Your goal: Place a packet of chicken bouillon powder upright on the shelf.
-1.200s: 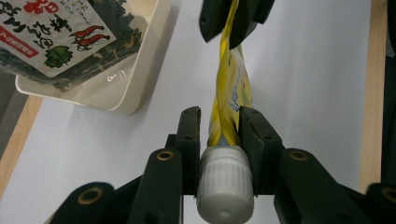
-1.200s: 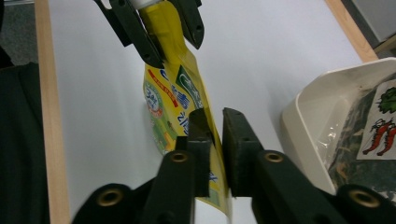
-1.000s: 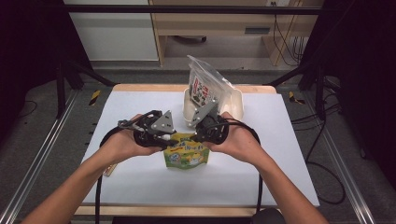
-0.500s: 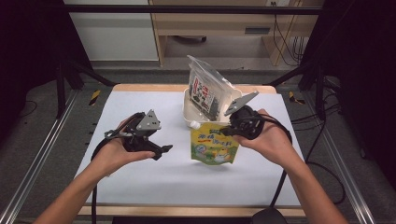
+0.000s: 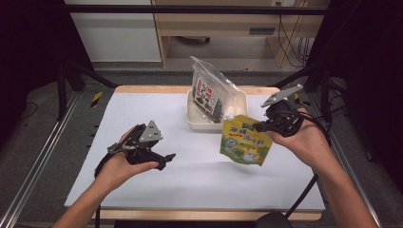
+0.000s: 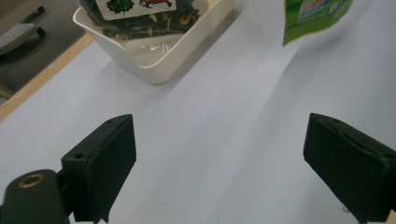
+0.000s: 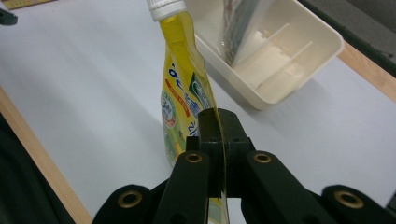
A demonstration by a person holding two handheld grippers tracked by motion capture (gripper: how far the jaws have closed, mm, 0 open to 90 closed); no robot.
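Observation:
A yellow-green spouted pouch with a white cap hangs above the white table, right of centre. My right gripper is shut on its upper right edge; in the right gripper view the jaws pinch the pouch edge-on at the gripper. My left gripper is low over the table at the left, open, its jaws having just been opening, with nothing between them. In the left gripper view the gripper shows bare table between its pads, with a corner of the pouch at top right.
A cream tray stands at the back centre of the table with a clear bag of dark snack leaning in it. The tray lies ahead of the left gripper. Wooden table edges border the white top.
The left gripper let go of the pouch, opened and drew back left and down. The right gripper carried the pouch to the right and lifted it.

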